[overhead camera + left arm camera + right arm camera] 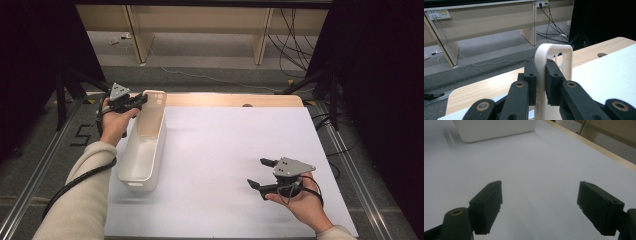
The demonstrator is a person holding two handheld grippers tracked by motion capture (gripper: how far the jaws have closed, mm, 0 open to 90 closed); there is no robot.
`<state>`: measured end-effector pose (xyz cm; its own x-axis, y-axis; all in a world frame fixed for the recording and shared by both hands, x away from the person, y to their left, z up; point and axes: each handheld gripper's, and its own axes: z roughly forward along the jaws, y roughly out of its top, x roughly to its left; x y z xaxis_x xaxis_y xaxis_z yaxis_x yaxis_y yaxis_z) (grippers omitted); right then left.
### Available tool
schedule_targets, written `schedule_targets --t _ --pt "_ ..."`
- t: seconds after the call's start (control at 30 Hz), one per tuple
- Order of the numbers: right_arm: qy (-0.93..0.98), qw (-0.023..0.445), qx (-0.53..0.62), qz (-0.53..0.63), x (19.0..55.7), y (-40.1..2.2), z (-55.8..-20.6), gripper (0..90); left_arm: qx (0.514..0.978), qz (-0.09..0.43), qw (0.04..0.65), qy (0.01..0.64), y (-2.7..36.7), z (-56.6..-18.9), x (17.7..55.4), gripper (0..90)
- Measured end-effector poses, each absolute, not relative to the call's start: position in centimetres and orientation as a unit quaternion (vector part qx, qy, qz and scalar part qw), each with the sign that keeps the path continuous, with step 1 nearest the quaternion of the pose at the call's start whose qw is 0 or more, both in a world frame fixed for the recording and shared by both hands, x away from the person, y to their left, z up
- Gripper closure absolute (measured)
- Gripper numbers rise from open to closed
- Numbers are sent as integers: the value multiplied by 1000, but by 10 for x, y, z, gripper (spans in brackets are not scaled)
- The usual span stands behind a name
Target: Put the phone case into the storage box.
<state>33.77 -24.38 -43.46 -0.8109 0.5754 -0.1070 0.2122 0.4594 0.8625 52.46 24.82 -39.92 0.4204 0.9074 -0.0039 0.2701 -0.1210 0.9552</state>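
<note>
White plastic bin (142, 150) is pinched at its far end handle by the left gripper (141, 101), tilted up, likely for lifting; right gripper (261, 173) is held spread, empty, well right of bin

I am looking at a long white plastic bin (141, 150) sitting at the left side of the white table sheet (235, 160), running lengthwise away from me. It is standing open-topped, with rounded corners and a small handle lip at its near end. Its far end is rising higher, the tall end wall (554, 53) showing a cut-out handle, and my left gripper (131, 102) is pinching that wall between its jaws. The inside is looking bare from above.
</note>
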Motion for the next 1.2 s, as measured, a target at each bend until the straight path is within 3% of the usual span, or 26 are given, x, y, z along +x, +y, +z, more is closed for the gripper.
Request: schedule_targets --t 1.2 --pt "832 195 236 463 337 -243 -434 216 698 313 463 447 251 -405 528 742"
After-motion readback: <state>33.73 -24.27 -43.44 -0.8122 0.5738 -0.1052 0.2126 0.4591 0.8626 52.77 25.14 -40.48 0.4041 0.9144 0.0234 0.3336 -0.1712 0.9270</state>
